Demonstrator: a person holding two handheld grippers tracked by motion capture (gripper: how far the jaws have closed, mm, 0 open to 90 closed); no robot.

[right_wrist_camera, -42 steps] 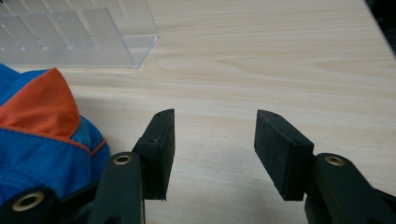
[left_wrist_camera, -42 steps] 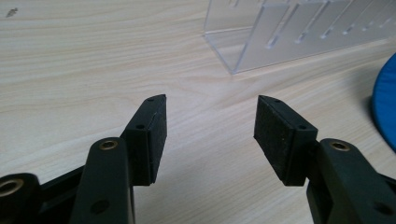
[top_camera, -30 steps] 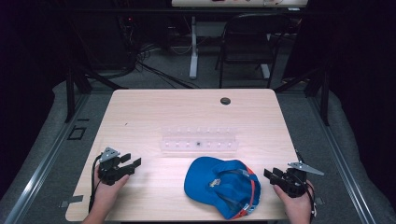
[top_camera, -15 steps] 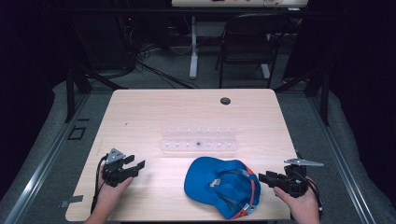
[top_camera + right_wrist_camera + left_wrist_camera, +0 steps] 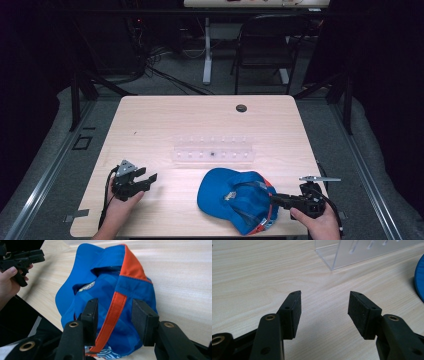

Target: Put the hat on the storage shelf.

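Cap [image 5: 235, 199] lies on counter [image 5: 165, 115], near front edge, right of middle. My right tongs [image 5: 274, 199] at cap's right rim; orange band [image 5: 113, 315] sits between jaws, which have just been closing, not yet pinching. My left tongs [image 5: 145, 180] apart over bare counter, well left of cap.
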